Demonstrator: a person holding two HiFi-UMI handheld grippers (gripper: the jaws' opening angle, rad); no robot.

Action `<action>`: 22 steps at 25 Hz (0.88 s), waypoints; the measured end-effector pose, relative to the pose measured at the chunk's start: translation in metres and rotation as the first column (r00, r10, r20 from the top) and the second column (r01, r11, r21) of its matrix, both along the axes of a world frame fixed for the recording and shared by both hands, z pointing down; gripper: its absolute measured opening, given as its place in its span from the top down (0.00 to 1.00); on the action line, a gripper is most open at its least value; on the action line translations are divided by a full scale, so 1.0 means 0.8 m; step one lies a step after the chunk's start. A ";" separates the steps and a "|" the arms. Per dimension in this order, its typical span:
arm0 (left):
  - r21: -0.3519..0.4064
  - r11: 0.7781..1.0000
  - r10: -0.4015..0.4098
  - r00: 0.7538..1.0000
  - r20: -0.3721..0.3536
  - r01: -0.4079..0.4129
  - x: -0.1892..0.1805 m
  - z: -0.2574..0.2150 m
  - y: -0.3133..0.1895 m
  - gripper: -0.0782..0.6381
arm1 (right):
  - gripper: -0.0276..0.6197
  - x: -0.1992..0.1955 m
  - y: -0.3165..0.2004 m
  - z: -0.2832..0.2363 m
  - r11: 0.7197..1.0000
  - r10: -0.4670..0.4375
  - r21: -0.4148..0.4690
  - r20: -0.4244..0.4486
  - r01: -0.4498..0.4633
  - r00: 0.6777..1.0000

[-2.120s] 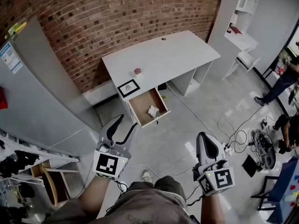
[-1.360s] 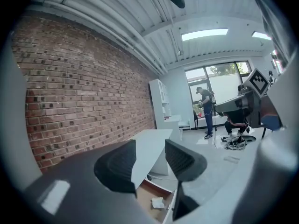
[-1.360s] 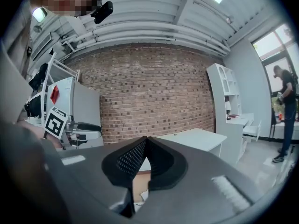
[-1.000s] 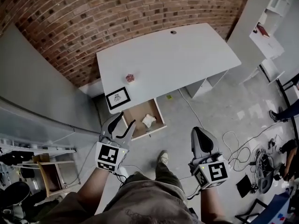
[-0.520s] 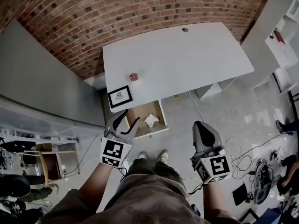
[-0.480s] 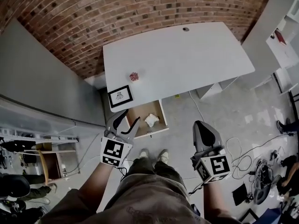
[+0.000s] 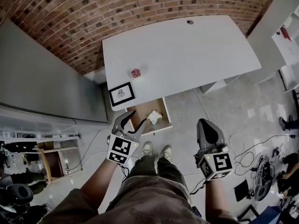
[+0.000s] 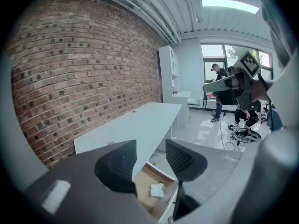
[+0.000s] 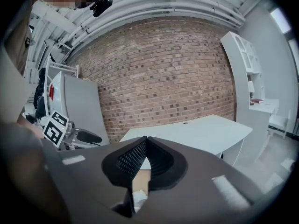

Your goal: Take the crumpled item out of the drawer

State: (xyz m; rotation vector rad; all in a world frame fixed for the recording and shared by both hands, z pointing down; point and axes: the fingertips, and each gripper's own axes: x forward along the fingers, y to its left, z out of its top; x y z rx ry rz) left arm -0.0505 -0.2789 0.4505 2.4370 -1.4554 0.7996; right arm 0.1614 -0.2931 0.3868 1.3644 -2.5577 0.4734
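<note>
Open drawer with crumpled item, grippers closer than half a second ago

The person now stands nearer. In the head view the left gripper (image 7: pixel 134 123) overlaps the front-left corner of the shallow brown wooden drawer (image 7: pixel 160 107), which it earlier sat short of. Its dark ribbed jaws stand apart and empty (image 8: pixel 149 155). The right gripper (image 7: pixel 207 125) hangs to the drawer's right over smooth glossy grey floor (image 7: pixel 224 101), its jaws together with nothing between them (image 9: pixel 146 146). The white crumpled item (image 7: pixel 154 117), soft and creased, lies inside the drawer toward its right side. On the white matte rectangular desk surface (image 7: pixel 187 55) sit a black-framed picture (image 7: pixel 121 93) and a small pink lump (image 7: pixel 136 72). A red brick wall (image 7: pixel 140 3) stands behind.
</note>
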 end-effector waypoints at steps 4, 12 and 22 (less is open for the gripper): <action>-0.065 0.998 0.026 1.000 0.012 -0.025 0.000 0.043 -0.007 0.62 | 0.91 -0.008 -0.010 0.019 1.000 0.010 -0.014 -0.014 -0.010 1.000; -0.194 0.977 0.090 0.996 0.010 -0.087 0.012 0.149 -0.021 0.62 | 0.91 -0.019 -0.022 0.093 0.995 0.009 -0.096 -0.049 -0.014 0.999; -0.354 0.926 0.152 0.988 0.031 -0.131 0.007 0.327 -0.039 0.62 | 0.91 -0.049 -0.041 0.204 0.990 -0.002 -0.139 -0.053 -0.005 0.999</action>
